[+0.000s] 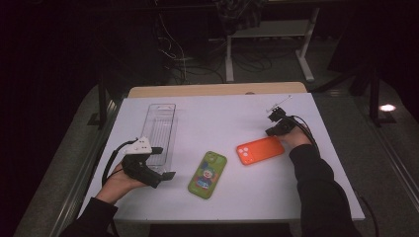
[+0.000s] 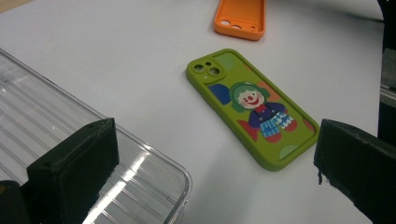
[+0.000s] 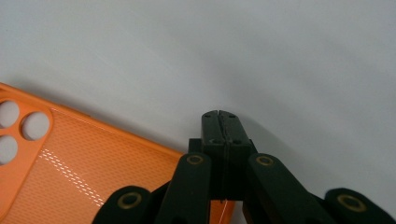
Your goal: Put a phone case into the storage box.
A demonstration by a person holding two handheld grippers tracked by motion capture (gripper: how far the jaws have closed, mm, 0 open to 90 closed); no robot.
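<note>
An orange phone case (image 1: 260,150) lies flat, inside up, right of the table's middle, and I see it again in the left gripper view (image 2: 240,16). My right gripper (image 1: 272,131) is low at its far right corner. In the right gripper view the orange case (image 3: 70,158) runs under the linkage, and the right gripper (image 3: 218,114) has its jaws pressed together over bare table with nothing visible between them. A green case with a clown picture (image 1: 207,174) (image 2: 252,107) lies in the middle. My left gripper (image 1: 163,163) (image 2: 212,172) is open beside a clear plastic tray (image 1: 160,128) (image 2: 46,116).
The white table (image 1: 222,118) ends in a wooden strip (image 1: 217,89) at the back. Beyond it the dark floor holds cables (image 1: 197,64) and white desk legs (image 1: 230,59). The tray's near corner sits under my left jaw.
</note>
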